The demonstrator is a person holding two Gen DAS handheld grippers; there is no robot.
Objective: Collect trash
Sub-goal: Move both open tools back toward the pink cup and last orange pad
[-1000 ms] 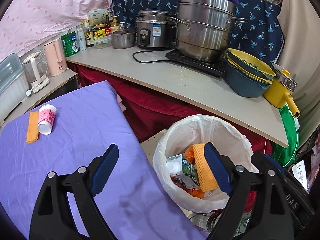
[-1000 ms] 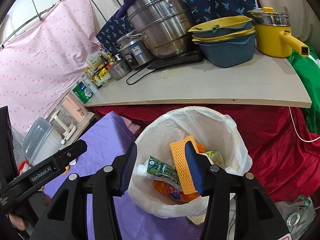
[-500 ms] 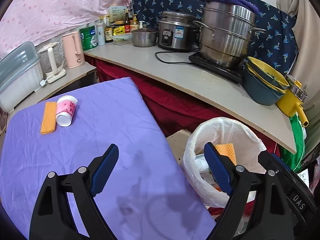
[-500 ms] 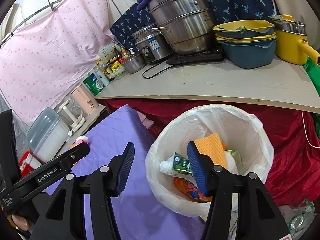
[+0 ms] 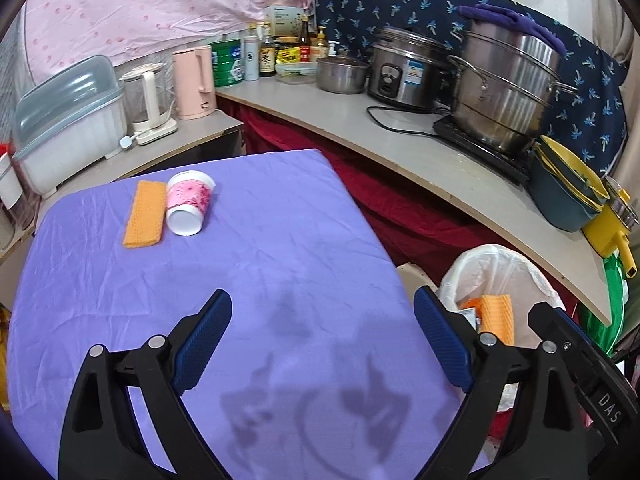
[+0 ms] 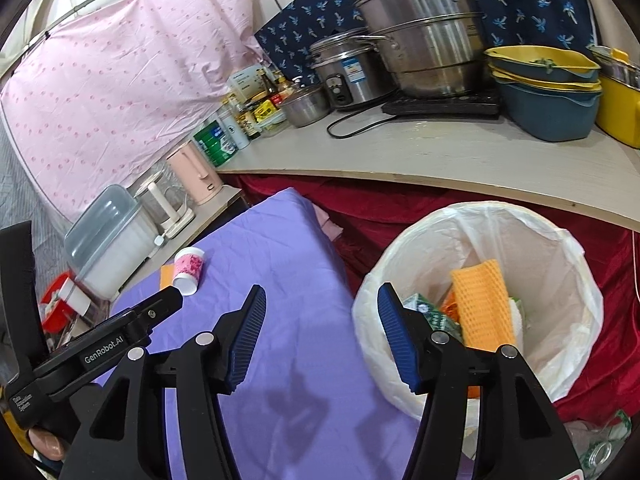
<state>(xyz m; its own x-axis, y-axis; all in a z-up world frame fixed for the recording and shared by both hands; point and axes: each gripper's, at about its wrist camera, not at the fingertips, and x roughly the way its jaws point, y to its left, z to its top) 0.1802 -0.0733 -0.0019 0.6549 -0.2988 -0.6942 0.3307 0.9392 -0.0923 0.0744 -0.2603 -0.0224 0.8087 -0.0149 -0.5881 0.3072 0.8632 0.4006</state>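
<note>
The table, draped in purple cloth, lies bare across its near half, and its right edge drops off toward the white-lined trash bin at about 3 o'clock. Far across the cloth, near 11 o'clock, a pink-flowered paper cup lies on its side, touching an orange sponge. Another orange sponge piece leans inside the bin among wrappers. The left gripper tilts down over open cloth, jaws opening with nothing between them. The right gripper straddles the table edge beside the bin, jaws opening and empty.
</note>
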